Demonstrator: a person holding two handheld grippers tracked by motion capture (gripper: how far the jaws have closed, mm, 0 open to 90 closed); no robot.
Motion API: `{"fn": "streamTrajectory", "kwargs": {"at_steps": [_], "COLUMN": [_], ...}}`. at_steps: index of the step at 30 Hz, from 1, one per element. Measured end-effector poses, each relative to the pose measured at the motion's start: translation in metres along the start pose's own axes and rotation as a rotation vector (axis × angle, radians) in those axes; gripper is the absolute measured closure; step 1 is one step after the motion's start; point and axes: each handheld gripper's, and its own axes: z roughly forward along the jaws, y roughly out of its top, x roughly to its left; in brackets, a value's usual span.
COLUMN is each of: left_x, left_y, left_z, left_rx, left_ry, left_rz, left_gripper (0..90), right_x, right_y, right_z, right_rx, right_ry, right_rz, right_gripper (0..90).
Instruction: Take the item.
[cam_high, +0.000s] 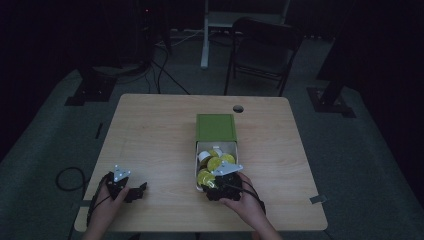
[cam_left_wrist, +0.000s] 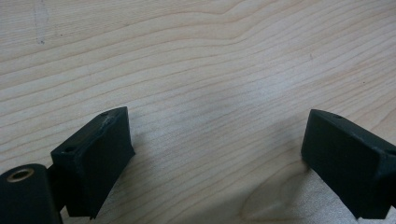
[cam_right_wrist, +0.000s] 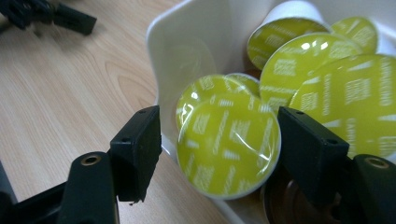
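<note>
Jaws of right gripper sit half-wide round a yellow-lidded capsule at the near rim of the white tray; we can't tell if both pads bite. We judge: grasp step, next squeeze and lift. Left gripper rests wide on the table, empty

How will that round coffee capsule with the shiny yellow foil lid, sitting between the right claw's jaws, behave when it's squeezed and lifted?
The yellow-lidded capsule probably lifts lightly. Its glossy lid suggests it may slip. Its round rim could let it twist.
</note>
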Motion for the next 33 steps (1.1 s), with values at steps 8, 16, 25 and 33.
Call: {"fn": "streamTrajectory", "kwargs": {"at_steps": [8, 16, 25, 33], "left_x": [0.000, 0.000, 0.000, 0.000], "left_y": [0.000, 0.000, 0.000, 0.000], "left_z": [0.000, 0.000, 0.000, 0.000], "left_rx": [0.000, 0.000, 0.000, 0.000], "left_ry": [0.000, 0.000, 0.000, 0.000], "left_rz": [0.000, 0.000, 0.000, 0.000], "left_gripper": [8.8, 8.8, 8.8, 8.8], "right_x": [0.005, 0.005, 0.004, 0.005], "right_y": [-0.003, 0.000, 0.002, 0.005], "right_z": [0.010, 0.011, 0.009, 0.005], "right_rx": [0.019, 0.016, 0.020, 0.010], "right_ry": [0.007, 0.016, 0.029, 0.042], "right_rz": [-0.015, 0.003, -0.027, -0.037], "right_gripper": [33.4, 39.1, 39.8, 39.8]}}
